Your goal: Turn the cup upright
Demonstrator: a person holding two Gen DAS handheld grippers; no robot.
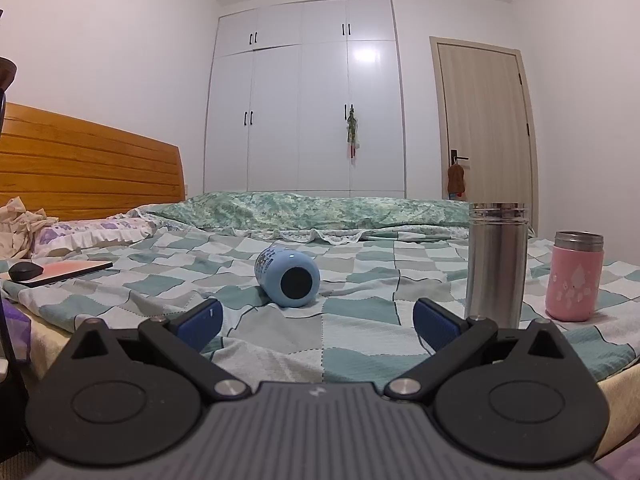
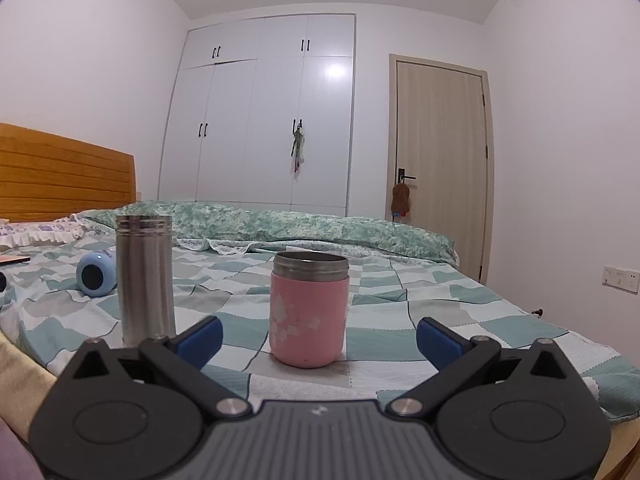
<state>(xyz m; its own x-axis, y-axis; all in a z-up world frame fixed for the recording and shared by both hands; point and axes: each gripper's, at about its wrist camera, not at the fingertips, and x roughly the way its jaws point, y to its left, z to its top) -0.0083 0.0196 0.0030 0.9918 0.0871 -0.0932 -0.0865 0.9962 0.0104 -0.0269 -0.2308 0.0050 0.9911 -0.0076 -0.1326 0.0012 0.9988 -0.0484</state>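
Cup (image 1: pixel 287 277) is the blue one lying on its side on the checked bedspread (image 1: pixel 360 312), roughly mid-bed, flat dark end facing the left claw (image 1: pixel 316 322). Can't tell if that dark circle is the base or the mouth tbh. From the right wrist view it's off to the far left (image 2: pixel 96 273), partly hidden behind the tall steel flask (image 2: pixel 145 280).

Left claw is spread wide, nothing in it, cup sitting ahead of it and pretty much centred btw the two blue pads (image 1: pixel 200 322). Right claw (image 2: pixel 318 340) same deal: wide open, empty, pointing at the pink jar (image 2: pixel 308 312), which already stands upright w/ the steel flask beside it.

Handling, imo: looks like a rigid, smooth, glossy body, prob light if empty, so it could slip or roll away on soft bedding when nudged. Bed gives under pressure too, so pushing down won't pin it well. I'd grab across the round body near the middle, pads on opposite sides, squeeze firmly, then rotate up. Set it down gently bc soft sheets = wobbly footing, and the flask is close enough on the right to knock.
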